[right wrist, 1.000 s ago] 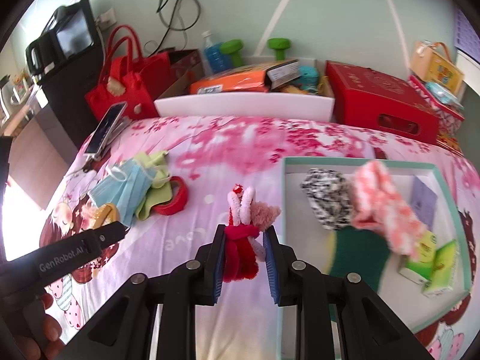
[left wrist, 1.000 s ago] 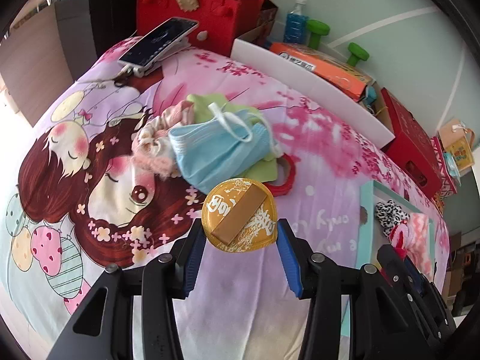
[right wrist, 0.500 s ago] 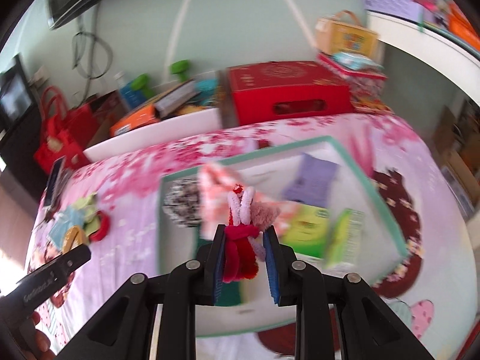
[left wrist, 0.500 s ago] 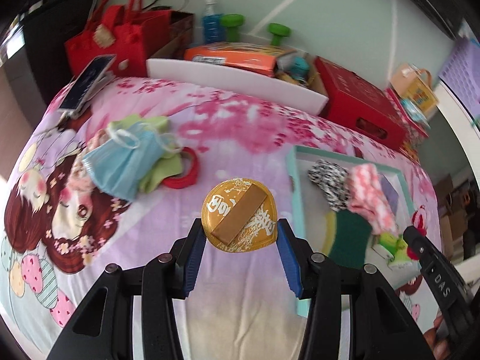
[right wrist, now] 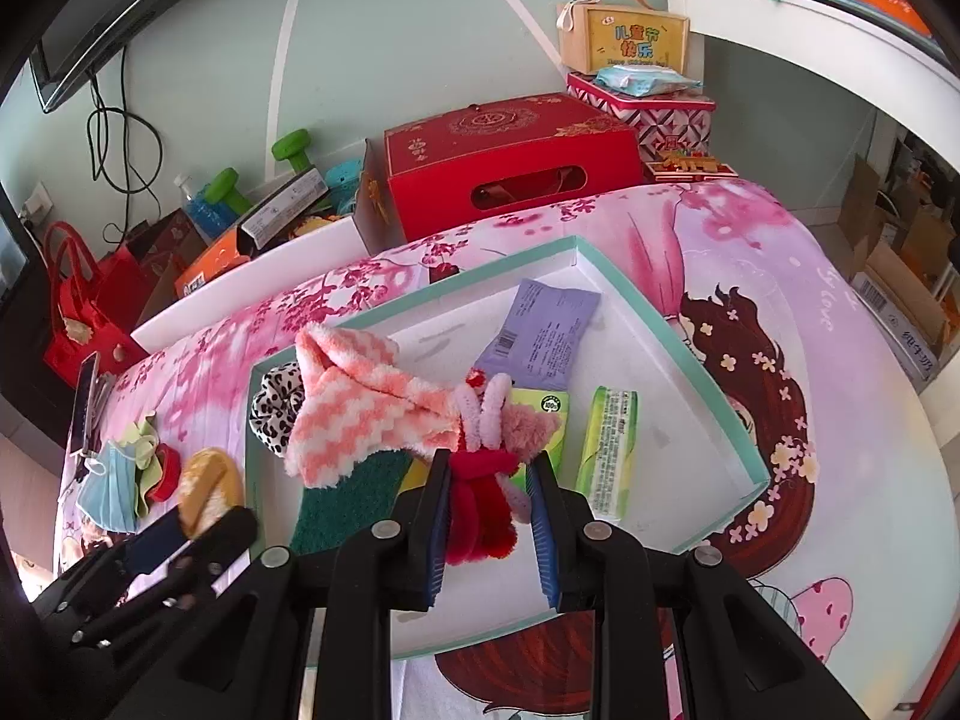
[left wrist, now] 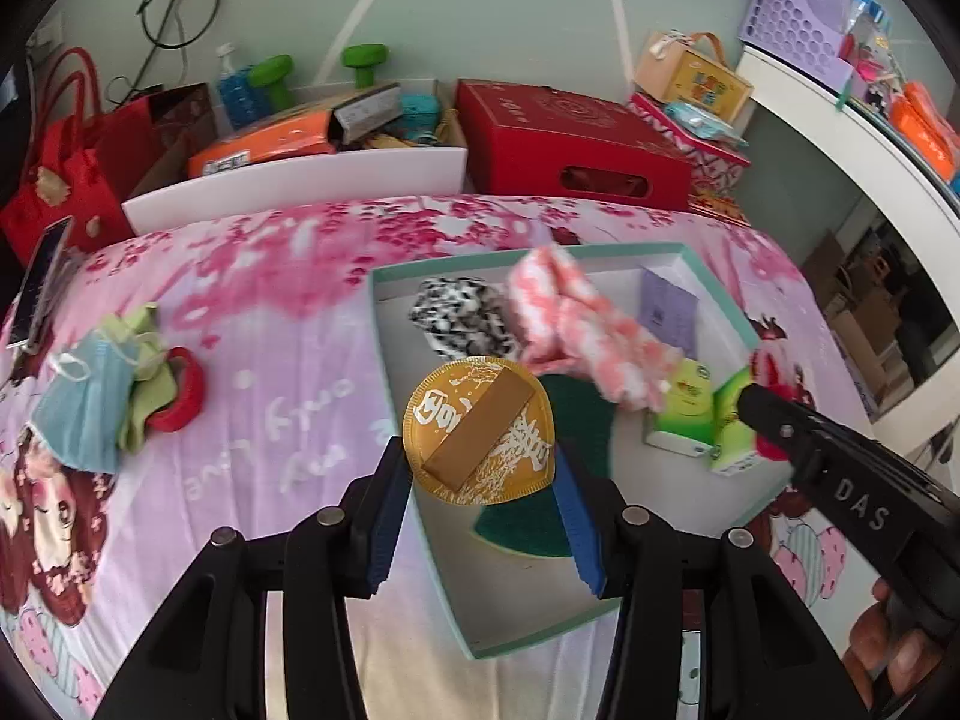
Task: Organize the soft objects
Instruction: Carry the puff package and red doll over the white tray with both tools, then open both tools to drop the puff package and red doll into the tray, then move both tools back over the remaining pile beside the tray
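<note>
My bed (left wrist: 288,420), under a pink cartoon sheet, carries a teal-rimmed tray (left wrist: 384,360) at centre right and a blue face mask (left wrist: 84,408) at left.

Left gripper (left wrist: 480,468) points steeply downward, fingers (left wrist: 384,516) clamped on a round gold pad (left wrist: 479,431). Right gripper (right wrist: 489,492) points downward, fingers closed on a red-and-pink plush toy (right wrist: 483,480). A hand (left wrist: 894,654), apparently the right, grips its handle.

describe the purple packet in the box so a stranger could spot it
Find the shallow white box with the teal rim on the pink bedspread. In its far corner lies the purple packet, flat, printed with text and a barcode, unlike the green packs nearer the camera.
</note>
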The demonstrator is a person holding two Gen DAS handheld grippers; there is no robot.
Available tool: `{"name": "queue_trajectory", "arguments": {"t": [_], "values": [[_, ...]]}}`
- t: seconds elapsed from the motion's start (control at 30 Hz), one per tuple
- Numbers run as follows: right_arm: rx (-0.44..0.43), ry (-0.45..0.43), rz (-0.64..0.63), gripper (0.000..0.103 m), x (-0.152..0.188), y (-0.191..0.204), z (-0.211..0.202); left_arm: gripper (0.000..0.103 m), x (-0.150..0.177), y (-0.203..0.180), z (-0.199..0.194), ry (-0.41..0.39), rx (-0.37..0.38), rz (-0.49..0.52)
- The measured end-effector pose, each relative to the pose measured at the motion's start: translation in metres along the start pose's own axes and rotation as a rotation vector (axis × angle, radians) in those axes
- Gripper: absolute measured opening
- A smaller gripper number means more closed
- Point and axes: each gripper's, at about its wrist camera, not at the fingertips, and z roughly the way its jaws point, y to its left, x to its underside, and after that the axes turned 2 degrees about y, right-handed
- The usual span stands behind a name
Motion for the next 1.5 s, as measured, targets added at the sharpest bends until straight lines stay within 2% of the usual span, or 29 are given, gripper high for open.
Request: {"name": "queue_trajectory", "arguments": {"t": [0.2, 0.37, 0.53, 0.63, 0.77, 0.8, 0.93, 1.03, 1.23, 1.3, 1.5], "values": [[0.009, 0.021, 0.009, 0.026, 0.001, -0.005, 0.007, 0.049, -0.001, -0.014, 0.012, -0.005, 0.080, 0.033], [0.005, 0.034, 0.014, 0.026, 0.002, -0.007, 0.011, 0.049, -0.004, -0.003, 0.027, -0.006, 0.118, -0.013], [-0.001, 0.049, 0.014, 0.026, 0.003, -0.007, 0.016, 0.049, -0.005, 0.013, 0.040, -0.012, 0.112, -0.064], [-0.003, 0.062, 0.015, 0.026, 0.003, -0.008, 0.021, 0.049, -0.005, 0.020, 0.047, -0.005, 0.133, -0.099], [0.004, 0.081, 0.007, 0.026, 0.005, -0.007, 0.026, 0.050, -0.004, 0.021, 0.051, 0.003, 0.142, -0.108], [0.008, 0.083, 0.004, 0.026, 0.005, -0.007, 0.026, 0.051, -0.004, 0.021, 0.052, 0.006, 0.143, -0.104], [0.013, 0.086, -0.004, 0.029, 0.006, -0.005, 0.026, 0.065, -0.005, 0.016, 0.051, 0.011, 0.149, -0.088], [0.012, 0.086, -0.003, 0.030, 0.005, -0.005, 0.025, 0.069, -0.006, 0.015, 0.050, 0.016, 0.146, -0.080], [0.015, 0.080, -0.002, 0.052, 0.004, -0.006, 0.022, 0.079, -0.009, 0.021, 0.045, 0.015, 0.129, -0.090], [0.017, 0.073, 0.002, 0.064, 0.003, -0.007, 0.020, 0.079, -0.009, 0.025, 0.043, 0.015, 0.125, -0.103], [0.044, 0.076, 0.014, 0.076, 0.002, -0.012, 0.020, 0.083, -0.013, 0.039, 0.034, 0.001, 0.104, -0.142]]}}
